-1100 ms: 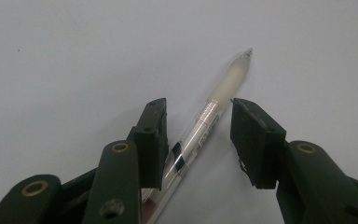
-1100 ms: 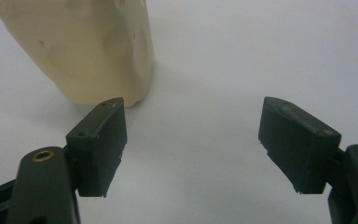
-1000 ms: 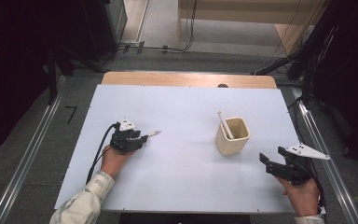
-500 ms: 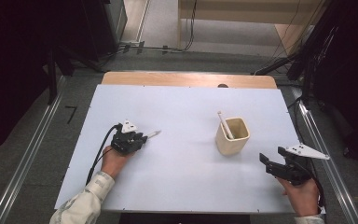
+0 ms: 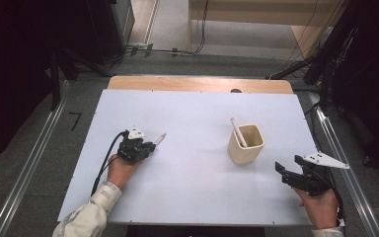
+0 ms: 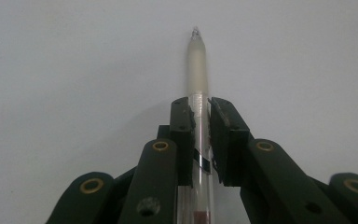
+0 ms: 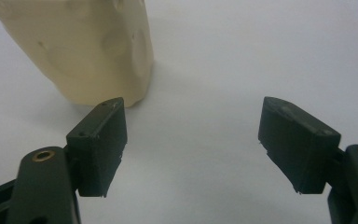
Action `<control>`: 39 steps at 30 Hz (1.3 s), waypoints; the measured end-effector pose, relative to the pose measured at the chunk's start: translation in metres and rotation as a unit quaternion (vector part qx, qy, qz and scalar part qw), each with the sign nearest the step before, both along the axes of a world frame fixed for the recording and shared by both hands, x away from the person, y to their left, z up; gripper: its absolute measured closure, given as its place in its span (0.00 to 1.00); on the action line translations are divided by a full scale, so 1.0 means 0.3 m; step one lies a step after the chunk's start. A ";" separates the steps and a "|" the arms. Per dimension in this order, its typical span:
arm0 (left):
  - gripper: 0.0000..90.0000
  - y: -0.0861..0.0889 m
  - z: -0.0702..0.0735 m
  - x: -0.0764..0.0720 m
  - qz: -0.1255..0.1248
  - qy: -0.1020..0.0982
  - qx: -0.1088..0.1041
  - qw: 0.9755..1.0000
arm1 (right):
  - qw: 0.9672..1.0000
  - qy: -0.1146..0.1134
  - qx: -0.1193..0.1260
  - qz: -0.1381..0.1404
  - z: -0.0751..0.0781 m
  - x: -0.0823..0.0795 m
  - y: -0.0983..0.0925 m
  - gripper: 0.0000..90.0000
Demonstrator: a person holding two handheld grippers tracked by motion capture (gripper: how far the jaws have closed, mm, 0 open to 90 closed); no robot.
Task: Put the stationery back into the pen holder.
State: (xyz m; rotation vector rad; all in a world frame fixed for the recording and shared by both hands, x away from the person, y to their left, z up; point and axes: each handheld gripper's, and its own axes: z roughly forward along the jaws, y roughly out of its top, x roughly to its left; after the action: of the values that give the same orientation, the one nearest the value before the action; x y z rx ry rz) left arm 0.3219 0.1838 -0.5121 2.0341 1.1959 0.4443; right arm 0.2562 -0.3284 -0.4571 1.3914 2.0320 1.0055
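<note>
— Looking down from the high view, what is seen at the left of the white table (image 5: 192, 197)?

— The left gripper (image 5: 148, 146) is seen at the near left, held in a hand (image 5: 121, 170), with a pen (image 5: 160, 139) poking out toward the far right. Its jaws have just been closing, and the pen is pinched between them.

— Is that grip confirmed elsewhere?

— It is, in the left gripper view: the clear barrel of the pen (image 6: 198, 93) is clamped between both pads (image 6: 182, 135), its frosted tip lying over the bare tabletop beyond them. A dark band on the barrel is made out there, too small to be told from above.

— And the right side?

— The right gripper (image 5: 288, 174) is held at the near right, jaws spread wide with nothing between them. A cream cup (image 5: 246, 144) with a second pen (image 5: 237, 131) standing in it is seen just to its far left. In the right gripper view the cup's wall (image 7: 88, 51) is shown close beyond the left pad (image 7: 100, 144), apart from it.
</note>
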 end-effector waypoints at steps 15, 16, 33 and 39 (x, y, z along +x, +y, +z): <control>0.90 0.007 0.008 -0.002 0.004 0.004 -0.026 1.000 | 1.000 0.002 0.000 0.001 -0.005 0.003 -0.001 0.24; 0.90 0.006 0.010 -0.003 0.005 0.003 -0.032 0.999 | 1.000 0.002 0.000 0.001 -0.007 0.003 -0.001 0.24; 0.90 -0.082 0.082 -0.044 -0.032 -0.023 -0.090 0.995 | 1.000 0.014 -0.006 0.008 -0.032 0.017 0.009 0.21; 0.90 -0.141 0.107 -0.055 -0.054 -0.032 -0.098 0.993 | 1.000 0.015 -0.006 0.009 -0.033 0.018 0.011 0.21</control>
State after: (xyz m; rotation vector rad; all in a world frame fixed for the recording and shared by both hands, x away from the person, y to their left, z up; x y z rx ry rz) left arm 0.3053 0.1416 -0.4801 1.8907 1.0428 0.3238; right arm 0.2615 -0.3251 -0.4670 1.3921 2.0717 0.9835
